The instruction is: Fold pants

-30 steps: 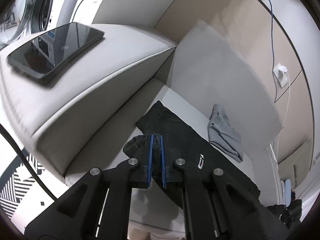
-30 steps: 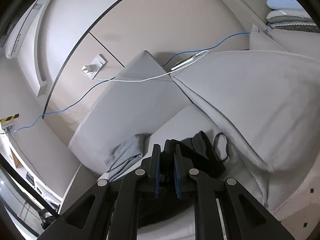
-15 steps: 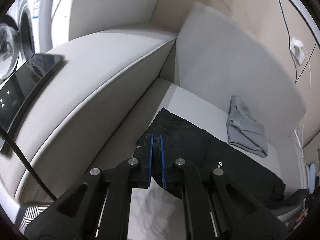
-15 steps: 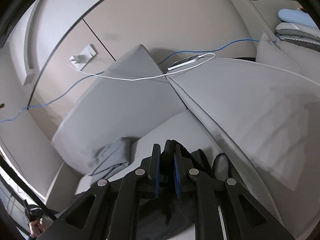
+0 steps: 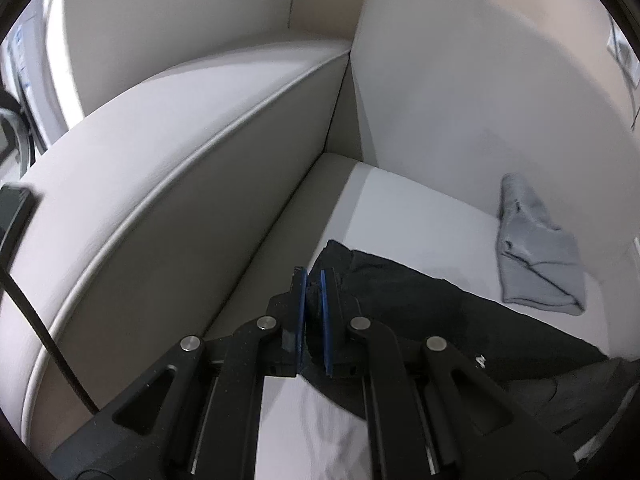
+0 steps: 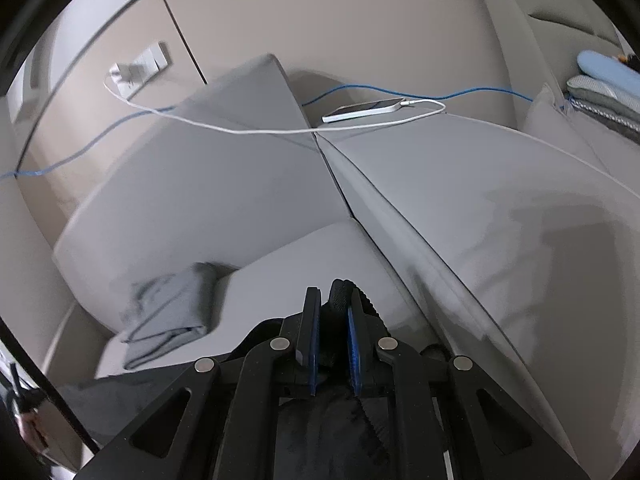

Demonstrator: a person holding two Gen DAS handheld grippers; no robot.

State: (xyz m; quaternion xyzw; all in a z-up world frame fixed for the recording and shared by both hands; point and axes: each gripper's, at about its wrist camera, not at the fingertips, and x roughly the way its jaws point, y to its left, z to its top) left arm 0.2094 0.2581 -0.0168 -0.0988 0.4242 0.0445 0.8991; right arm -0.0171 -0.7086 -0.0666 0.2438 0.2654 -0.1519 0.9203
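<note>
We are holding two hand-held grippers, one in each hand, and both are pinching the same pair of black pants point(image 5: 420, 304). The left hand-held gripper point(image 5: 313, 280), at the lower centre of its frame, is pressing its two blue pads on a dark hem edge. The right hand-held gripper point(image 6: 334, 300) is clamping a ribbed, elastic-looking bunch of the same soft fabric at the lower centre of its view. The pants are lying across the pale sofa seat point(image 5: 400, 204), running to the lower right of the left view, and a small white mark near the right edge is too tiny to read. One folded grey garment point(image 5: 536, 256) is resting at centre right. In the right view, one white phone point(image 6: 364, 109) is sitting on the cushion top, upper centre, with one white cable point(image 6: 248, 130) and one blue cable point(image 6: 472, 91) beside it.
</note>
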